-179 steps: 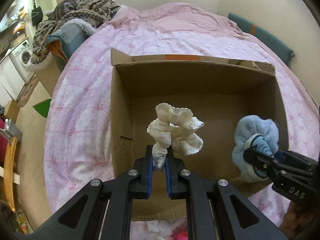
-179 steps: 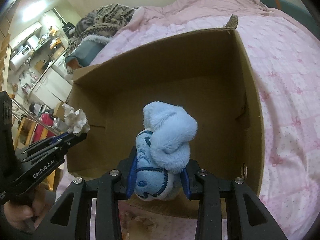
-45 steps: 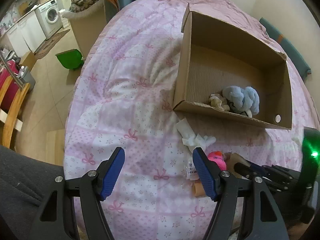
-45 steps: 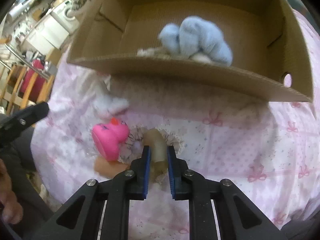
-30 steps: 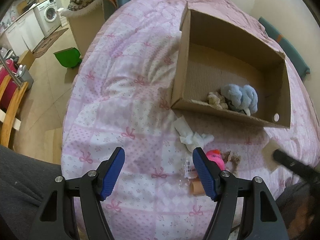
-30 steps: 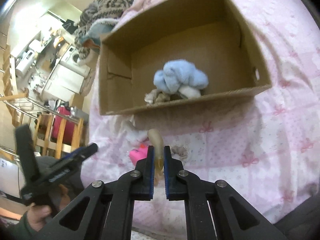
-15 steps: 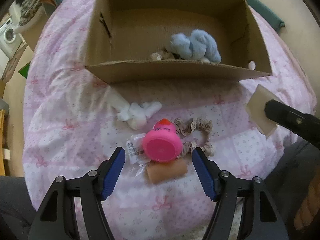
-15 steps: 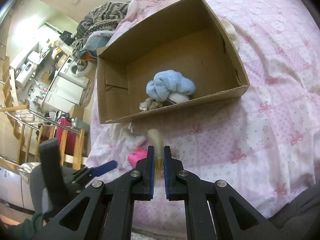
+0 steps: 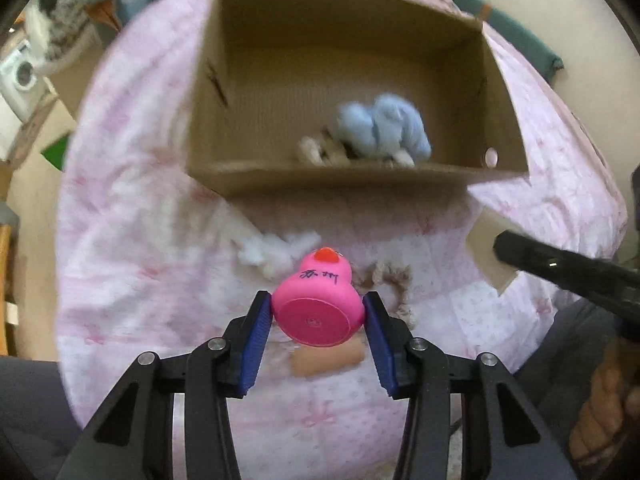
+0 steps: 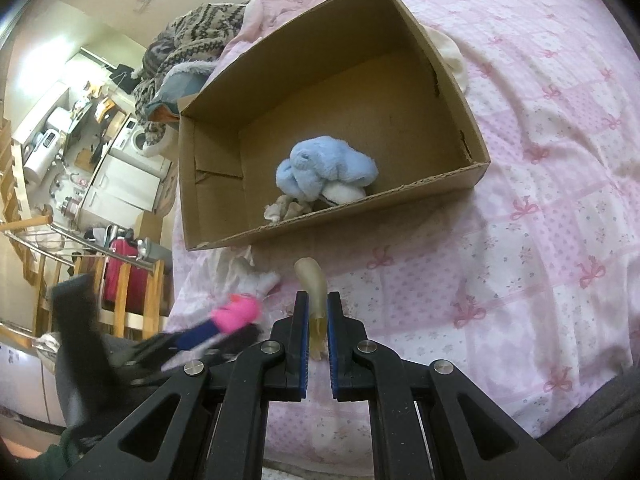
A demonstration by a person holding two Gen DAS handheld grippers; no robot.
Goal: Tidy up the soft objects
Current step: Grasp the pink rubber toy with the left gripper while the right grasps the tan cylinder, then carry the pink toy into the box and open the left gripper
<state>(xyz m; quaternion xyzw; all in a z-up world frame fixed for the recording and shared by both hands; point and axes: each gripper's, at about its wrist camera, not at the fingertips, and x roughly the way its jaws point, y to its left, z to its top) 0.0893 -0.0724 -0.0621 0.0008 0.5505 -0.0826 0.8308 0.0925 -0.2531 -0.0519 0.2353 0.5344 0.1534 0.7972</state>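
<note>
My left gripper [image 9: 318,320] is shut on a pink rubber duck [image 9: 318,304], held above the pink bedspread in front of the cardboard box [image 9: 320,178]. In the right wrist view the duck [image 10: 238,310] shows at the lower left. My right gripper [image 10: 318,318] is shut on a thin beige sponge piece [image 10: 314,292], seen edge-on; in the left wrist view that piece [image 9: 486,254] is at the right. Inside the box lie a blue plush toy [image 10: 326,172] and a cream scrunchie [image 10: 282,210].
On the bedspread before the box lie a white cloth [image 9: 272,254], a beige scrunchie [image 9: 394,284] and a tan cylinder [image 9: 328,358]. A knitted blanket [image 10: 192,32] lies beyond the box. Chairs [image 10: 132,292] and a kitchen are at the left.
My left gripper has moved down and closed on the pink duck, lifting it. The right gripper keeps holding the beige piece, almost still.
</note>
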